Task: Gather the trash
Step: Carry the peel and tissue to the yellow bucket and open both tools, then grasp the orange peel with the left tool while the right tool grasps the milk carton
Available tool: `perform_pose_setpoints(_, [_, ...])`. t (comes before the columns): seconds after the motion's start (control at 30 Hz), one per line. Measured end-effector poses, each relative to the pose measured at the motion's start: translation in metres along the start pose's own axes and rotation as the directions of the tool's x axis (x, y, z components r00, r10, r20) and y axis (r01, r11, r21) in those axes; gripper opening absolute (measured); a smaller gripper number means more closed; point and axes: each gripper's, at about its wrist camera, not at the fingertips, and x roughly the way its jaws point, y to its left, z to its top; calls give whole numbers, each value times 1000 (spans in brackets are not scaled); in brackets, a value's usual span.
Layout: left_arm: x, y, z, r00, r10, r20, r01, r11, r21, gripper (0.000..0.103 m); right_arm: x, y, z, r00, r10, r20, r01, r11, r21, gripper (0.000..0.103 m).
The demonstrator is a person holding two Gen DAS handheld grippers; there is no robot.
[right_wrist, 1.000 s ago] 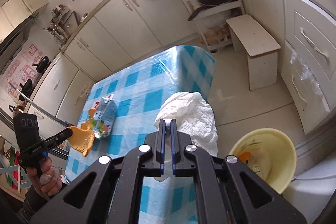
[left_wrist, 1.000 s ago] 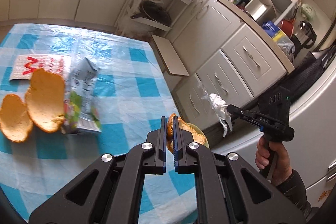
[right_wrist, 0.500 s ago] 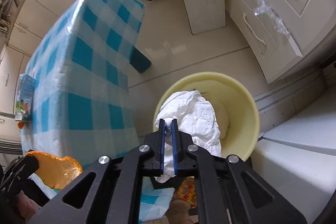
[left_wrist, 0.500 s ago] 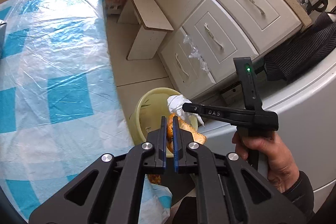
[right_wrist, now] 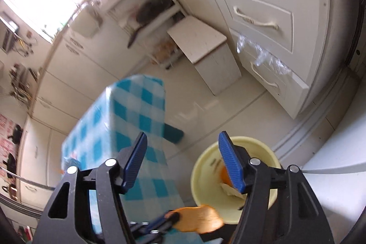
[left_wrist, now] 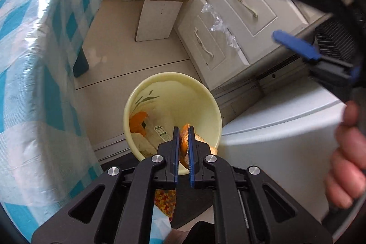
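Orange peel (left_wrist: 184,141) is pinched edge-on between the nearly closed jaws of the left gripper (left_wrist: 183,148), a curved piece whose long axis runs out past the fingertips and a little to the right. Seen from the right wrist, it shows as a broad orange slab (right_wrist: 199,218) jutting from that gripper low in the frame, its tip at the near rim of the bin.

Directly beyond and below those jaws sits the yellow bin (left_wrist: 137,93) on the floor, already holding another bit of orange peel (left_wrist: 138,121), a labelled wrapper and pale paper. So the peel hangs over the near part of the bin's mouth, and letting go should drop it straight in; the risk is that the wide end catches the near rim.

Right gripper (right_wrist: 183,164) has just been opening and now stands wide with nothing between its blue pads (right_wrist: 231,166). It points at the floor between the bin and the table with the blue checked cloth (right_wrist: 128,120), which lies left of the bin. Beyond stand a small white stool (left_wrist: 157,4) and cream drawers (left_wrist: 240,15).
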Motion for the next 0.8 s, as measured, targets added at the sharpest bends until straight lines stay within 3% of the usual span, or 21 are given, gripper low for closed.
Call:
perform_pose_setpoints(0.13, [19, -10, 11, 999, 29, -24, -29, 999, -19, 23, -3, 5, 5, 999, 30, 13, -30, 999, 12, 63])
perform_pose_setpoints(0.27, [10, -20, 13, 1000, 26, 6, -26, 1000, 1, 42, -1, 17, 7, 999, 44, 15, -44, 999, 18, 63])
perform_pose_setpoints(0.53, [-39, -2, 6, 997, 39, 72, -40, 999, 5, 46, -4, 37, 5, 997, 56, 58, -57, 998, 8, 65])
perform_pose_setpoints(0.8, [-118, 63, -22, 986, 66, 152, -57, 996, -64, 49, 13, 68, -6, 999, 50, 7, -49, 997, -52, 66])
